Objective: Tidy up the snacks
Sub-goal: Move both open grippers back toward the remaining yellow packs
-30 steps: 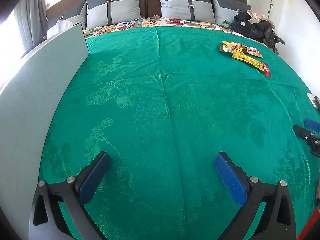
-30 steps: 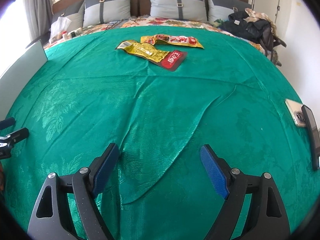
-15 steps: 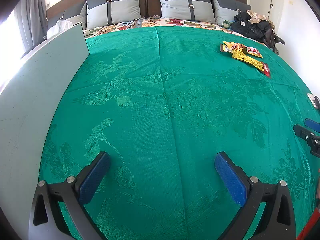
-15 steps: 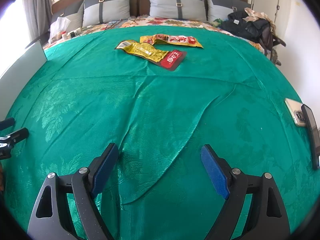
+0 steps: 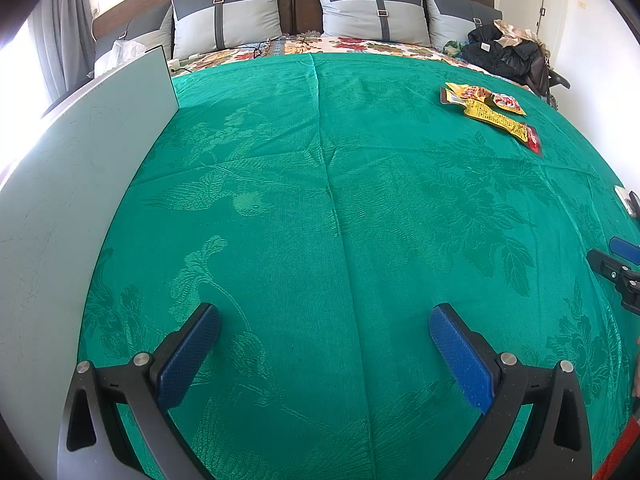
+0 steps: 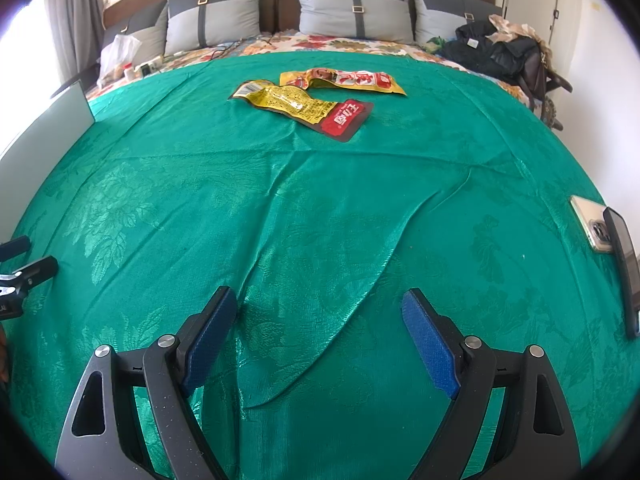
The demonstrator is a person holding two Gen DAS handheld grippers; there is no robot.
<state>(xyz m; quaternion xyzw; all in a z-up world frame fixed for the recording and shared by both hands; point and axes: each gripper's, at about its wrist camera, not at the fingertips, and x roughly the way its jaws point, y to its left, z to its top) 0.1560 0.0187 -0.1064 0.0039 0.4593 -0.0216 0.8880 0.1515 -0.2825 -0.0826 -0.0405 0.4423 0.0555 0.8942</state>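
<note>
The right tool (image 6: 318, 330) hangs over the green bedspread (image 6: 320, 220) with its blue pads well apart and nothing between them. The left tool (image 5: 324, 344) is likewise spread wide and empty.

From the right tool, the snacks lie straight ahead, in the upper centre of the right wrist view and well apart from the pads. The yellow-and-red packet (image 6: 304, 108) lies nearest, its long axis running from upper left to lower right of the frame, red end toward the lower right. The second packet (image 6: 344, 79) lies just behind it, long axis nearly level across the frame; the two appear to touch or overlap at their left ends.

In the left wrist view the same packets (image 5: 494, 116) sit in the upper right, farther off and to one side. The right tool is judged the nearer and better aligned.

No container for the snacks is visible. A pale board (image 5: 72, 200) stands along the bed's left edge, and a phone (image 6: 592, 222) lies at the right edge.
</note>
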